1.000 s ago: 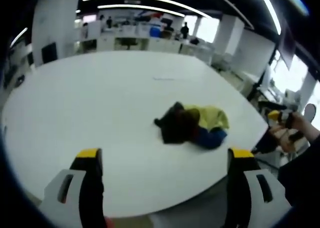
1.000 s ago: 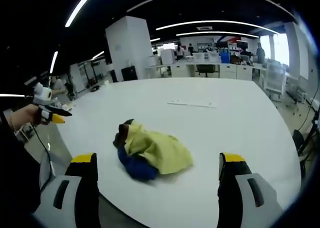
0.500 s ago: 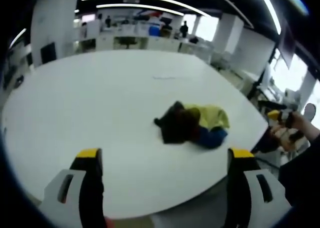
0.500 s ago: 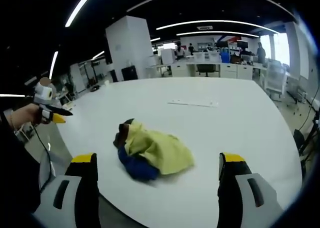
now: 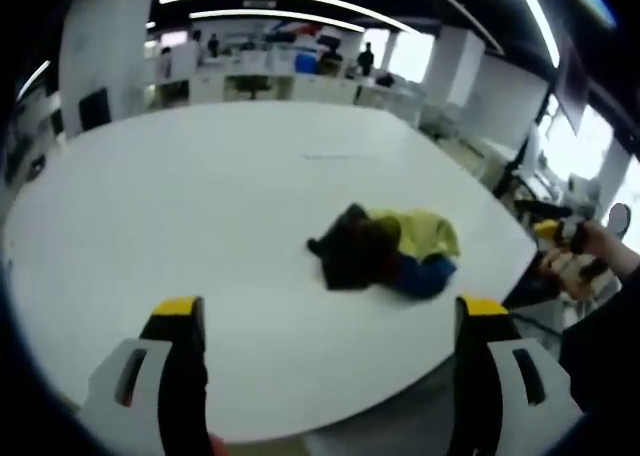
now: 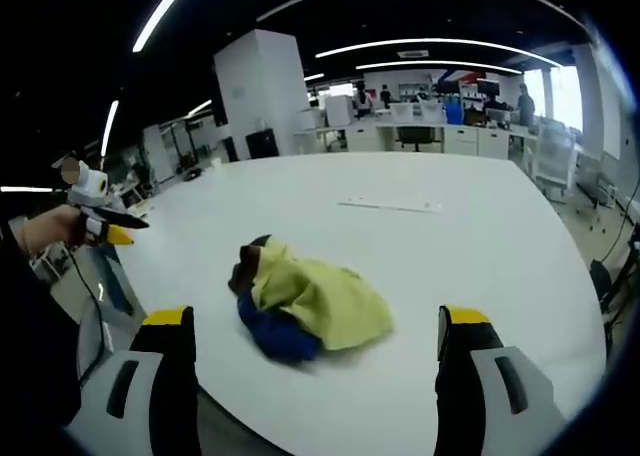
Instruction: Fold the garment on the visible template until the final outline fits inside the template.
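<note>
A crumpled garment (image 5: 385,249) in yellow, blue and dark brown lies in a heap on the white table (image 5: 180,196). In the right gripper view the same garment (image 6: 308,301) sits near the table's near edge, yellow side up. My left gripper (image 5: 330,321) is open, held off the table's edge and well short of the heap. My right gripper (image 6: 312,331) is open too, hovering just before the heap with nothing between its fingers. The left gripper (image 6: 100,228) appears at the left of the right gripper view, held in a hand; the right gripper (image 5: 560,234) appears at the right of the left gripper view.
A thin line marking (image 6: 388,205) lies on the white table (image 6: 480,246) beyond the garment. Desks, chairs and people stand in the office behind. A white pillar (image 6: 262,96) rises at the back left.
</note>
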The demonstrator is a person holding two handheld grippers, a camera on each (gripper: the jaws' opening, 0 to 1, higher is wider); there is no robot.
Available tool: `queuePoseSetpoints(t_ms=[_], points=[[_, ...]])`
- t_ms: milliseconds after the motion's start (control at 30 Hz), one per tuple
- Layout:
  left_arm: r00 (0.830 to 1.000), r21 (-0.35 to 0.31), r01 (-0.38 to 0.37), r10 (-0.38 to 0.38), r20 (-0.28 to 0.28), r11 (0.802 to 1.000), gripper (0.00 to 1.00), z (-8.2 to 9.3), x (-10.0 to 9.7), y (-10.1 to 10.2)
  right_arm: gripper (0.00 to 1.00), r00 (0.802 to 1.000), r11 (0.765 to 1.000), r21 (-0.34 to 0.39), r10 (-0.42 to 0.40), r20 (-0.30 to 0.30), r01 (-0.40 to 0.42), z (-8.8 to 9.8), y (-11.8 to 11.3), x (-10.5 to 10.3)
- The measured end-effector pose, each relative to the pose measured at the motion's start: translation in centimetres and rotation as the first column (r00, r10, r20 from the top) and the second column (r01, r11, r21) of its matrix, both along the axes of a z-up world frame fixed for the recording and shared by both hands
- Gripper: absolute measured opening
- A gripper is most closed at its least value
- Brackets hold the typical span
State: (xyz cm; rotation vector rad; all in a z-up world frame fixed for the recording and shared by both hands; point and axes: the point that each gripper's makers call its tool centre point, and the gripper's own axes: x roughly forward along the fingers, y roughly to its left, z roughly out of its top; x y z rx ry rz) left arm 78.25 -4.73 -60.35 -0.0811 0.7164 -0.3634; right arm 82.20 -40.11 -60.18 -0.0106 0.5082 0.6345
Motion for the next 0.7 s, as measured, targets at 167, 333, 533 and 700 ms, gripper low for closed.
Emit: queuePoseSetpoints(t_ms=[167,333,533,700], points=[[1.000,-0.004,0.008,-0.007,0.010,1.000,1.00,0.0,0.2,-0.2,1.00,1.000,1.000,-0.003,0.013,0.003,-0.013,-0.3,0.5,-0.1],[1.000,-0.002,0.020,-0.020,0.014,1.000,0.99,-0.1,0.6,-0.5,0.99,0.999,0.999,0.007,0.044,0.006,-0.044,-0.6,1.8,-0.5],[0.998,0.000,0.057,-0.057,0.021,0.998,0.99,-0.4,1.3,-1.4,0.89,0.996,0.995,0.033,0.094,-0.005,-0.093,-1.5,4.5,-1.1],[0.994,0.027,0.108,-0.109,0.024,0.994,0.97,-0.9,2.0,-2.1,0.86,0.989,0.989,0.028,0.144,-0.022,-0.144,-2.4,6.8,-1.8]])
